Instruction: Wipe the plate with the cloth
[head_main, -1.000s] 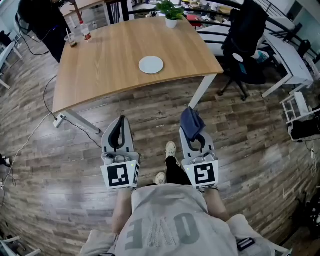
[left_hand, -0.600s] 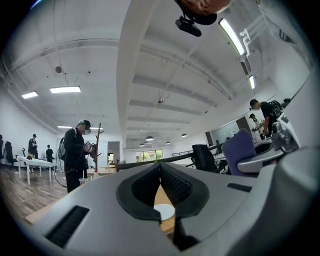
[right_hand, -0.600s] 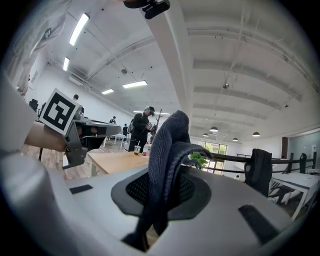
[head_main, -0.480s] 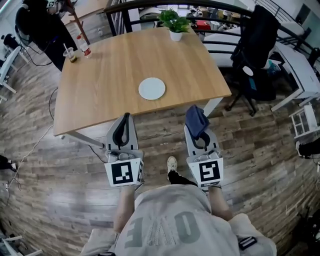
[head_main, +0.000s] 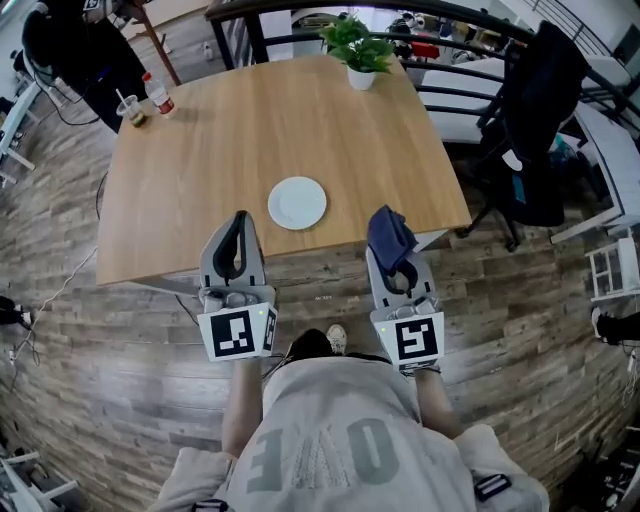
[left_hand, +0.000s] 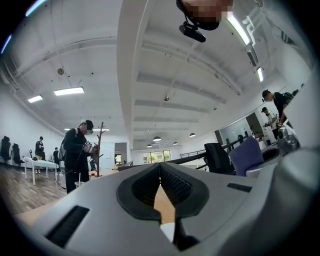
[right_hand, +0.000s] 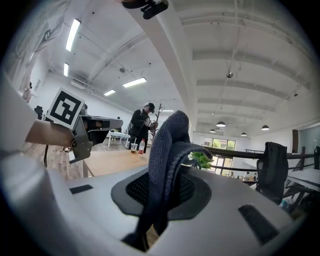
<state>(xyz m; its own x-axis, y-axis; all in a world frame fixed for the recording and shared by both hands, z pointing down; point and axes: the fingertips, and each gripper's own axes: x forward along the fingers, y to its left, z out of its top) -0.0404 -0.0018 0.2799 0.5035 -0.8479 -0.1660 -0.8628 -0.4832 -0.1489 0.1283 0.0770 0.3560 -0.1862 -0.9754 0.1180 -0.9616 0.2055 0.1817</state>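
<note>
Pinching cloth (right_hand: 167, 145) in right tool (right_hand: 162, 200), plate (head_main: 297, 203) untouched

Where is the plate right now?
In the head view, the plate lies on the table near its front edge, between the left gripper and the cloth.

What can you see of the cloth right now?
The cloth is dark blue, knitted-looking, soft and bunched into folds. The right tongs are shut on its lower part; the rest stands up and curls forward past their tips. It hangs over the table edge, right of the plate, touching neither.
</note>
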